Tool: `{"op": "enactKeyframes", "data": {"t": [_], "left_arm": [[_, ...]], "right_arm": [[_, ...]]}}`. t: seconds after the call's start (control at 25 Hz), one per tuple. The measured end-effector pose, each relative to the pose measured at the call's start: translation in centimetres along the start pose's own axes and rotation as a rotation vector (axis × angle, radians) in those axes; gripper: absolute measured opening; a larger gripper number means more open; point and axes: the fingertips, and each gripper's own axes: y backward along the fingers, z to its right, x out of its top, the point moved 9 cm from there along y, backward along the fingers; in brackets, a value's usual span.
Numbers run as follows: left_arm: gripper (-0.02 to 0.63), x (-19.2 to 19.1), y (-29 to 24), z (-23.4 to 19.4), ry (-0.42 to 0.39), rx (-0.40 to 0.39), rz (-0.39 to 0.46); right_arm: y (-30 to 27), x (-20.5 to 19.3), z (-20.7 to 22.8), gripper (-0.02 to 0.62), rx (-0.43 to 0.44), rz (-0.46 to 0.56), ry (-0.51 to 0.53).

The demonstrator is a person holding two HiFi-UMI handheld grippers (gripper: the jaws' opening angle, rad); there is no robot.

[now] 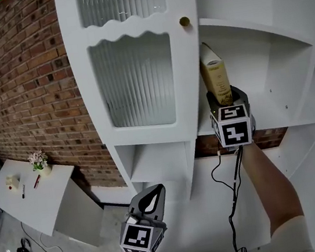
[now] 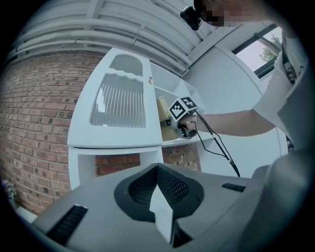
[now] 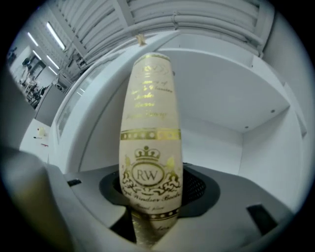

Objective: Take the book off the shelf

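Observation:
A cream and gold book (image 1: 216,78) stands upright on the white shelf (image 1: 280,120), leaning against the cabinet's side. My right gripper (image 1: 227,99) is raised to it, jaws on either side of its lower spine. In the right gripper view the book (image 3: 150,147) fills the gap between the jaws, and the right gripper (image 3: 150,216) looks shut on it. My left gripper (image 1: 152,196) hangs low in front of the cabinet, shut with nothing in it; its own view shows the left gripper (image 2: 160,197) with jaws together and the book (image 2: 164,115) far off.
A white cabinet door (image 1: 138,78) with ribbed glass and a brass knob (image 1: 185,21) stands just left of the book. Brick wall (image 1: 15,73) lies behind. A low white table (image 1: 33,194) with a flower pot (image 1: 38,161) sits at lower left. A black cable (image 1: 233,193) hangs from the right gripper.

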Motion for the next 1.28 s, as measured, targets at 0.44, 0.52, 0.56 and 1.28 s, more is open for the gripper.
{"op": "enactKeyframes", "data": {"t": [0.44,0.52,0.56,1.28], "left_arm": [[0.015,-0.4,4.5,0.2,0.020,-0.047,-0.028],[0.015,-0.5,5.2,0.0,0.038,-0.057,-0.043],[0.015,-0.5,5.4,-0.1,0.041,-0.064,-0.041],[0.014,-1.9,11.5,0.5,0.044,-0.112,-0.038]], "right_arm": [[9.8,1.2,-2.3,0.222,-0.046,0.092,0.001],[11.7,1.4,-3.0,0.222,-0.044,0.102,-0.007],[12.7,1.5,-3.4,0.221,-0.049,0.108,-0.006],[25.9,-7.4,-13.4,0.222,0.078,0.016,-0.155]]}}
